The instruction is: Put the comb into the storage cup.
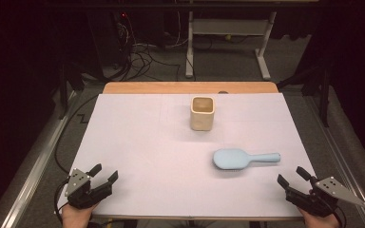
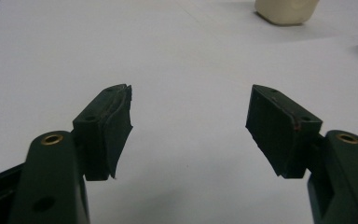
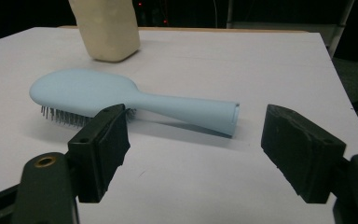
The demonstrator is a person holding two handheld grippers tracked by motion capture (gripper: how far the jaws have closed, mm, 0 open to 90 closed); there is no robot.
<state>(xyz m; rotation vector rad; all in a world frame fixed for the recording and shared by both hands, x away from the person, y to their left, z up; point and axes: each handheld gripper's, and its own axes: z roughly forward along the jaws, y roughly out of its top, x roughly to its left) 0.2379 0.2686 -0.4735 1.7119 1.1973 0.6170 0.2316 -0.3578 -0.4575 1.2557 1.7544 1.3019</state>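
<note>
Two tongs at the table's (image 1: 138,142) near edge, both jaws spread wide, nothing held. Left tongs (image 1: 103,174) near-left corner, white sheet ahead. Right tongs (image 1: 292,176) near-right corner, pointed at the hairbrush (image 1: 242,158). Light-blue hairbrush lies bristles down, right of centre, handle toward the right edge. Cream square cup (image 1: 202,113) stands upright behind it, mid-table, well apart from both tongs.

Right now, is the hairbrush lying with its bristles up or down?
Bristles down. The light blue hairbrush shows its smooth back upward, and bristles poke out beneath its head against the table.
</note>
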